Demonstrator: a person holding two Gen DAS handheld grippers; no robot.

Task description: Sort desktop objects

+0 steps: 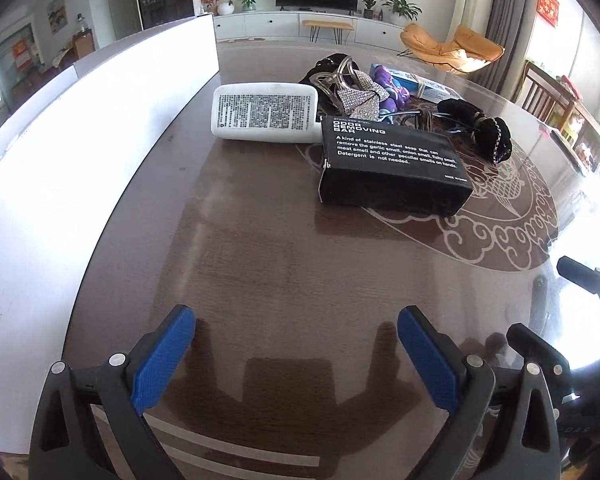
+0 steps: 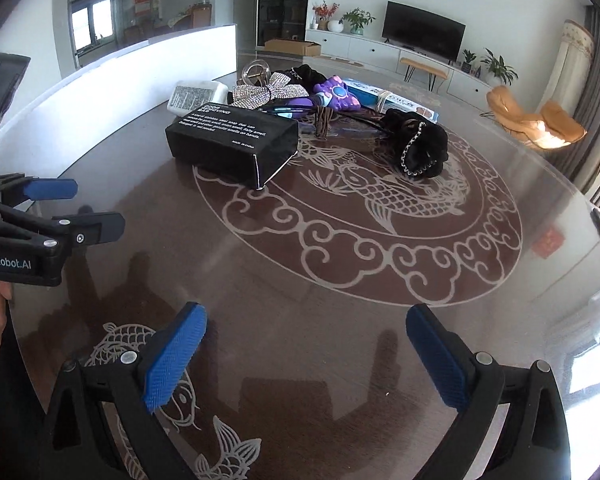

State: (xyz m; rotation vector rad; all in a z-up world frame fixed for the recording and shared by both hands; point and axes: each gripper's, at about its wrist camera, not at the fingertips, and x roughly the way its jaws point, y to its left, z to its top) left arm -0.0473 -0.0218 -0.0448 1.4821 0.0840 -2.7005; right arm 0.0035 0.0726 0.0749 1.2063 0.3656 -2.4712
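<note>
Sunlit living room, dark round table [image 1: 236,248] etched with carp: seen from the left wrist, the left gripper [image 1: 296,338] hovers low over bare tabletop, jaws spread wide and holding nothing. The black box [image 1: 388,160] lies well ahead, a white case [image 1: 264,114] just behind it to its left, a rhinestone bow [image 1: 360,100] behind it. A white bin [image 1: 80,152] stands far left of the box.

From the right wrist, the right gripper [image 2: 306,342] is likewise wide open and empty, level above the glass, the box [image 2: 232,140] ahead-left, a black scrunchie [image 2: 418,144] to the box's right. Squaring jaws across the box's short sides would likely grip best.
</note>
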